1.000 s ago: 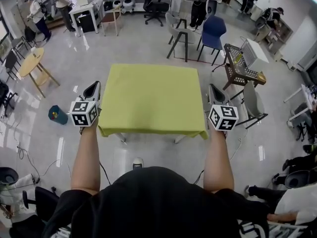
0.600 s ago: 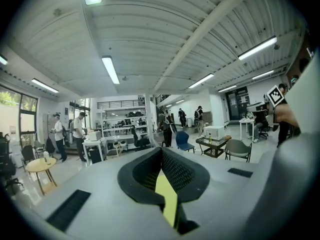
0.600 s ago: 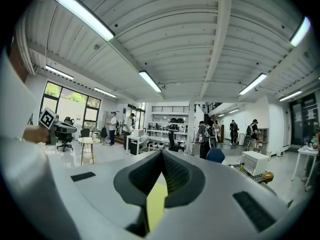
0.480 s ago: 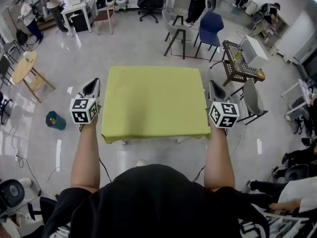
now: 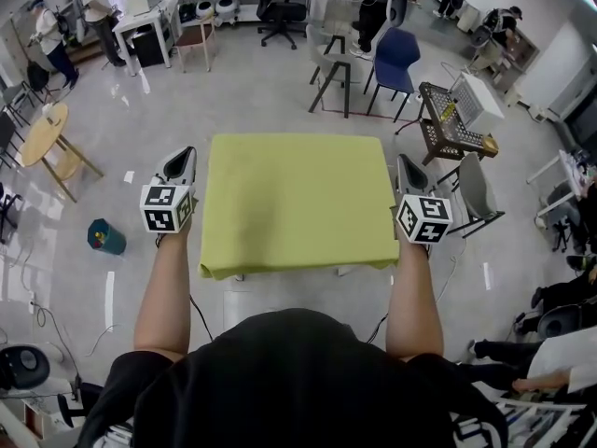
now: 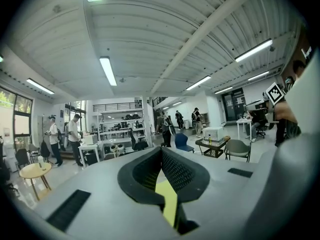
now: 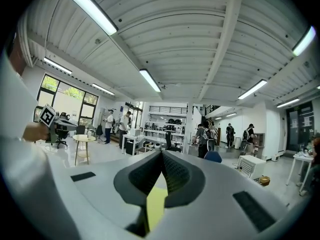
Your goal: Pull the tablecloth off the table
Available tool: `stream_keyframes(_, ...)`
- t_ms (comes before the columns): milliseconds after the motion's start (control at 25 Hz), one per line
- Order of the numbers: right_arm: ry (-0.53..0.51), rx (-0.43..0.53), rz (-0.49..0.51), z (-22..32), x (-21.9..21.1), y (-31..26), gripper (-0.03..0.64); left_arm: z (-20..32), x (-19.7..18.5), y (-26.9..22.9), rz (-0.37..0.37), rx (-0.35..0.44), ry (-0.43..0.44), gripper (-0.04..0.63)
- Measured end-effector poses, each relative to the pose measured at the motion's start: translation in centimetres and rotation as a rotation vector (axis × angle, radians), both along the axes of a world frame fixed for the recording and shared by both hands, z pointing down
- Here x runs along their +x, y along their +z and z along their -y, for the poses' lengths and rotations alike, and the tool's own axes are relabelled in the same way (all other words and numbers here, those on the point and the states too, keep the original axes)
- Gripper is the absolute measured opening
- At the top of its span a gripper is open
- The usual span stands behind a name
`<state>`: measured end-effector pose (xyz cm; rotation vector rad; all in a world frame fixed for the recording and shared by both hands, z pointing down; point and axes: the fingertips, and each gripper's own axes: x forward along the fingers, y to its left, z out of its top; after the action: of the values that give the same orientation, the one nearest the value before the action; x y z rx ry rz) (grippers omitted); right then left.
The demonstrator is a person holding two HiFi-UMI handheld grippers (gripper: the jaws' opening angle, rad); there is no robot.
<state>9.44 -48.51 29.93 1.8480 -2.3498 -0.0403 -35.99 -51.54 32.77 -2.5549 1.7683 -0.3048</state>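
Observation:
A yellow-green tablecloth [image 5: 298,203] lies flat over a small square table, its edges hanging a little at the near side. My left gripper [image 5: 179,154] is held beside the table's left edge, apart from the cloth, jaws shut. On the other side my right gripper [image 5: 405,160] hangs just off the right edge, also shut. In the left gripper view the jaws [image 6: 161,149] meet at their tips, with a yellow strip [image 6: 167,204] low in the gap behind them. The right gripper view shows the same: tips [image 7: 161,152] together, yellow strip [image 7: 154,204] below. I cannot tell whether that strip is the cloth.
A teal bin [image 5: 104,237] stands on the floor at the left, a round wooden table [image 5: 47,124] further back. A grey chair [image 5: 476,194] and a wire cart [image 5: 457,115] stand close to the right. A blue chair [image 5: 396,59], desks and several people fill the back.
The table has drawn nearer in the head view. Both grippers have moved forward along its two sides, still shut and level with each other.

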Motion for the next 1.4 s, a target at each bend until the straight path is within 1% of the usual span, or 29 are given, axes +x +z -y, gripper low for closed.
stream_keyframes(200,-0.011,-0.003,0.0,1.1,0.2,0.4,0.012,0.7,-0.4,0.6,-0.004,-0.005,-0.024,0.021)
stream_keyframes(320,-0.02,-0.001,0.005,2.1,1.1,0.5,0.012,1.3,0.1,0.6,-0.002,-0.003,-0.036,0.021)
stream_keyframes(440,-0.028,-0.003,0.007,3.0,2.1,0.4,0.012,1.6,1.4,0.5,0.004,-0.009,-0.034,0.021)
stream_keyframes(680,-0.04,-0.015,0.03,4.0,5.7,1.5,0.012,2.0,5.1,1.6,0.024,-0.027,-0.033,0.021)
stream_keyframes(920,-0.049,-0.053,0.025,4.9,8.0,3.5,0.012,2.5,6.1,2.7,0.023,-0.049,-0.056,0.021)
stream_keyframes(1000,-0.052,-0.078,0.021,5.3,8.7,4.5,0.013,2.7,6.2,3.4,0.024,-0.068,-0.064,0.021)
stream_keyframes(1120,-0.049,-0.12,0.019,5.6,9.8,6.5,0.014,2.9,6.1,5.6,0.03,-0.118,-0.071,0.023)
stream_keyframes(1240,-0.045,-0.17,0.013,5.8,11.2,9.5,0.014,3.0,5.6,8.3,0.034,-0.173,-0.082,0.023)
stream_keyframes(1400,-0.032,-0.242,-0.004,6.0,13.5,13.7,0.014,2.7,5.4,11.5,0.019,-0.251,-0.091,0.023)
